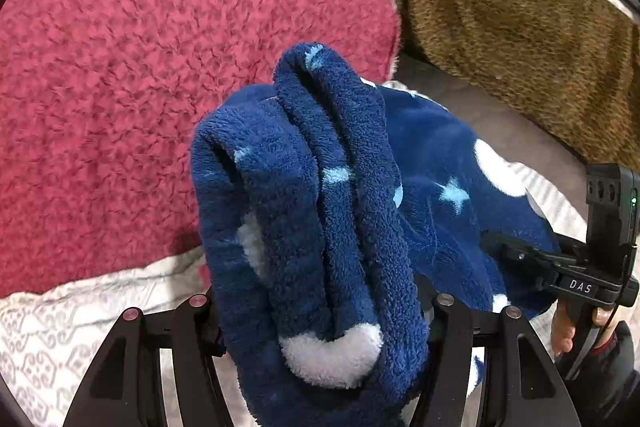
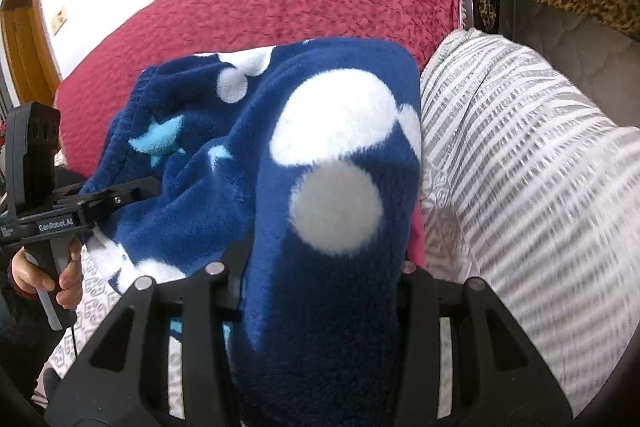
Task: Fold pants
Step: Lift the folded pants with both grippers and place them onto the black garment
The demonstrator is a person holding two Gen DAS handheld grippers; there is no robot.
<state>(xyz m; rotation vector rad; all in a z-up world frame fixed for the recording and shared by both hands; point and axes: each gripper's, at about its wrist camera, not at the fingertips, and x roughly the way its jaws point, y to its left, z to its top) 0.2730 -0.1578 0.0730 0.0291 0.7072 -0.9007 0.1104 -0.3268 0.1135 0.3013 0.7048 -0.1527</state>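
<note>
The pants [image 1: 320, 211] are dark blue fleece with white blobs and light blue stars. In the left wrist view a bunched, several-layered fold of them fills the gap of my left gripper [image 1: 324, 311], which is shut on it; its fingertips are hidden by fabric. The right gripper [image 1: 532, 261] shows at the right, clamped on the pants' far edge. In the right wrist view the pants [image 2: 332, 155] drape over my right gripper [image 2: 320, 279], shut on a thick fold. The left gripper [image 2: 120, 199] grips the cloth at the left.
A red fuzzy blanket [image 1: 152, 75] covers the bed behind the pants. A brown furry throw [image 1: 520, 39] lies at the right. A white-grey striped cover [image 2: 528, 163] and patterned white sheet [image 1: 48, 347] lie below. A wooden door [image 2: 20, 39] stands far left.
</note>
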